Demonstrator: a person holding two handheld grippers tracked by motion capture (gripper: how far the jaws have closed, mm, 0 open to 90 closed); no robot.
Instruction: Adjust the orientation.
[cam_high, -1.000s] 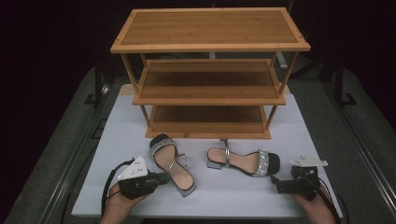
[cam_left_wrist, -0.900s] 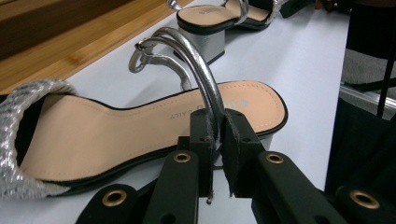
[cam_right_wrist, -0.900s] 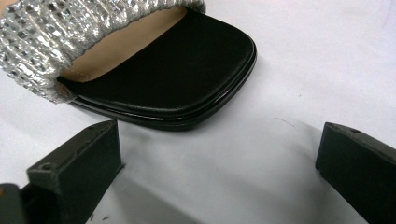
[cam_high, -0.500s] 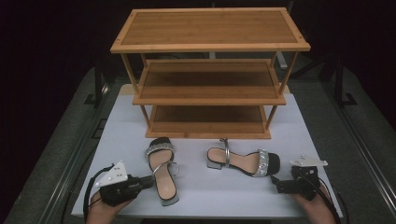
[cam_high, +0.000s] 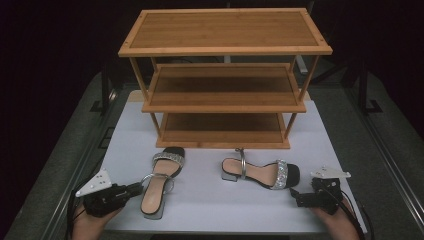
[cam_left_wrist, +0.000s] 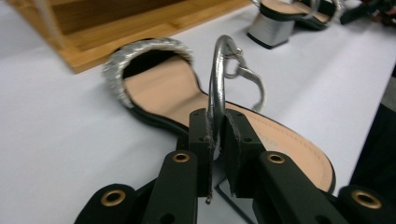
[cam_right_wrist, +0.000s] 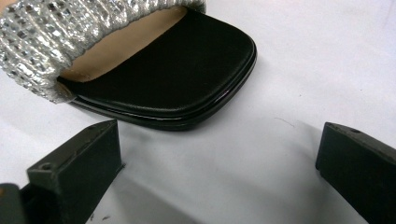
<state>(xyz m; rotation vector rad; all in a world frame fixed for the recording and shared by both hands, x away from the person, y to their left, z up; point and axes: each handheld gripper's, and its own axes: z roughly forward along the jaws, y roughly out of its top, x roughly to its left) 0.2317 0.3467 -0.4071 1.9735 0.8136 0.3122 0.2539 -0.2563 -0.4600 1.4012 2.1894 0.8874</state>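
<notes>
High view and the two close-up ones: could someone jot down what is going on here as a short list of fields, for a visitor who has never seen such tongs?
Setting: white table with a three-shelf wooden rack at the back
Left sandal: toe towards the rack, flat on the table
Right sandal: lying crosswise, toe towards the right tongs
Left tongs: shut on the left sandal's silver ankle strap
Right tongs: open, just short of the right sandal's black toe, not touching
Rack shelves: nothing on them
</notes>
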